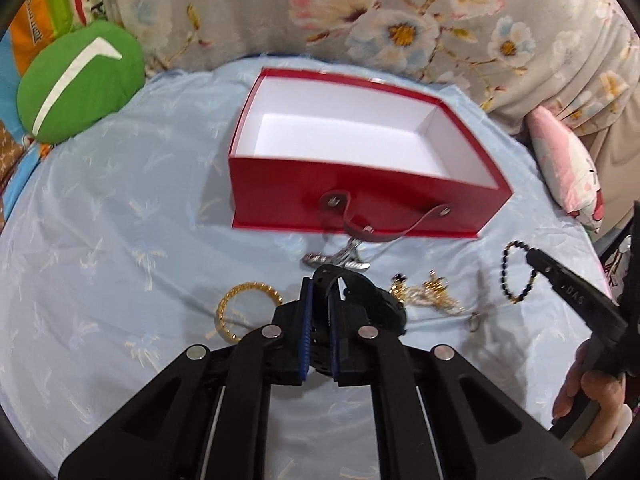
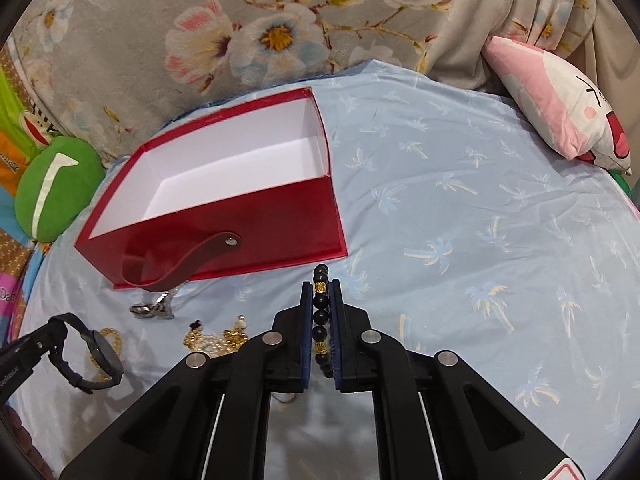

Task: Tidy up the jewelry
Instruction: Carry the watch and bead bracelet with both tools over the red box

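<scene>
An open red box [image 1: 360, 200] with a white, bare inside and a strap handle sits on the blue bed sheet; it also shows in the right wrist view [image 2: 248, 232]. My left gripper [image 1: 322, 288] is shut on a black wristwatch [image 1: 368, 300], seen held above the sheet in the right wrist view [image 2: 94, 354]. My right gripper [image 2: 322, 286] is shut on a black bead bracelet with gold beads [image 2: 321, 320], which hangs from its tip in the left wrist view [image 1: 516, 272]. A gold bangle [image 1: 244, 312], a gold and pearl chain pile [image 1: 428, 292] and a silver piece [image 1: 336, 260] lie in front of the box.
A green round cushion [image 1: 80, 84] lies at the back left. A pink and white pillow [image 2: 560, 116] lies at the back right. A floral grey blanket [image 1: 360, 16] runs behind the box. A small ring [image 1: 474, 322] lies right of the chain pile.
</scene>
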The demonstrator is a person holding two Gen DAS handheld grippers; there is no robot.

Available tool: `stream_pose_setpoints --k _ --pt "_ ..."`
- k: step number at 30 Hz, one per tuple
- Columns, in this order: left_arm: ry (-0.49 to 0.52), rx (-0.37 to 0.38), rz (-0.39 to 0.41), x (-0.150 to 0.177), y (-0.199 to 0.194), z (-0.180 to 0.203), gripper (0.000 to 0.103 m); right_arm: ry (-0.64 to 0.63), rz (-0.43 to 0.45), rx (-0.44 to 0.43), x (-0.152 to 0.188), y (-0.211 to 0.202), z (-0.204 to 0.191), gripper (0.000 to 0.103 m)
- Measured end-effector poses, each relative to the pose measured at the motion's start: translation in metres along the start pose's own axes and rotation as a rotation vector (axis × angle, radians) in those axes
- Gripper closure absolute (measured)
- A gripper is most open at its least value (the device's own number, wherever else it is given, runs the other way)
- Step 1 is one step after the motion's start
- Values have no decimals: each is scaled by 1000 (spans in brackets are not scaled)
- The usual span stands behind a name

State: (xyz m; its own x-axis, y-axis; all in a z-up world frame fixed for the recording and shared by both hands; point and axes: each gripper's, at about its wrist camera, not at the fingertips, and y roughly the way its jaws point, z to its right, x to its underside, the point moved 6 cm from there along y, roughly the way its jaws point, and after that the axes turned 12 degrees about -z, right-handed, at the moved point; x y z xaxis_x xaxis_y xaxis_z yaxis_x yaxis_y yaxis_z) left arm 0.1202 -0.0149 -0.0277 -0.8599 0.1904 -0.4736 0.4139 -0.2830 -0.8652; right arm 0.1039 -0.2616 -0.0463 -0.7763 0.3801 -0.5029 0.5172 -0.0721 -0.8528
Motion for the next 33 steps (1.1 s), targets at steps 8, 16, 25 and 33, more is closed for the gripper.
stream_pose_setpoints --k 8,16,25,33 --pt "34 -4 119 -30 -54 13 97 -53 88 -95 -16 -49 -29 96" --pt "52 -73 251 -98 -85 14 97 -129 201 -195 -74 -93 -67 96" --pt "59 -123 268 -179 -51 12 97 -198 195 -163 -146 -59 -112 96" --pt "52 -173 178 -215 27 3 96 -201 90 -126 -173 19 -129 96"
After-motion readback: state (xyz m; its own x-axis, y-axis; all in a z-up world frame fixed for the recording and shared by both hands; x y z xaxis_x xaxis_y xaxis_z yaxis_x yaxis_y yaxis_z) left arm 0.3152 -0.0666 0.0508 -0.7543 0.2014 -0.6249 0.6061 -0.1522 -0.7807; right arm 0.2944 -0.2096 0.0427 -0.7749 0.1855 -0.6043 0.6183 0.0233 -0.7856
